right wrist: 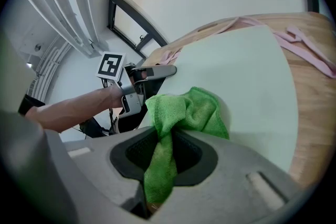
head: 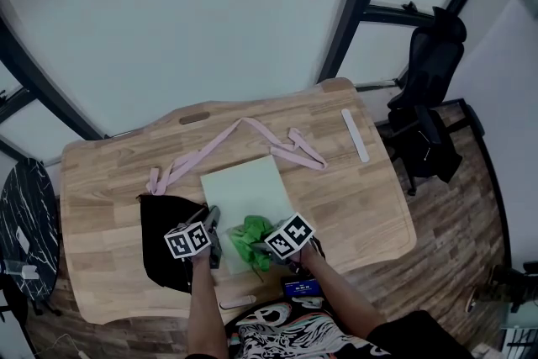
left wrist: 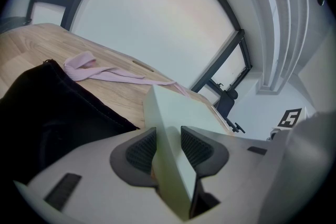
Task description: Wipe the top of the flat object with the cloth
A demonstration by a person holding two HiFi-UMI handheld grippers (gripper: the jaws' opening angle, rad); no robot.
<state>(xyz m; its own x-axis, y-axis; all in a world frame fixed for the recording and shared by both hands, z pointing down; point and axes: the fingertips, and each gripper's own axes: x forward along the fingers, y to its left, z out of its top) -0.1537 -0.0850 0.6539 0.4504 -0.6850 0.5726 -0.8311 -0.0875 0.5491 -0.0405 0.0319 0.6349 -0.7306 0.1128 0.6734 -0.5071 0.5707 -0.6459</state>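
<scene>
Wooden table [head: 361,206] is sitting under a pale wall with dark window frames, and a black chair [head: 429,97] is standing off its 2 o'clock corner. At the table's centre the flat object [head: 248,185], a pale green board, is lying with a pink strap [head: 252,134] trailing past its 12 o'clock edge. A white strip [head: 354,134] is lying well apart from it toward 2 o'clock, and a black fabric [head: 164,240] is spreading out just beside it at 8 o'clock.

The left gripper [left wrist: 169,149] is clamping the board's near left edge, its ribbed pads pressing on both faces, and this looks like a steadying hold. The right gripper [right wrist: 164,152] is pinching the green cloth [right wrist: 186,110] tight. One tail is hanging down through the jaws while the bunched part is resting on the board's top near its 6 o'clock edge.

As for progress, both tools are gripping what they need and the cloth is touching the surface, so the wiping seems to be at or near its start. Most of the top, from the middle out to 12 o'clock, is lying beyond the cloth. No view shows dirt or streaks, so I cannot tell how much is already clean.
</scene>
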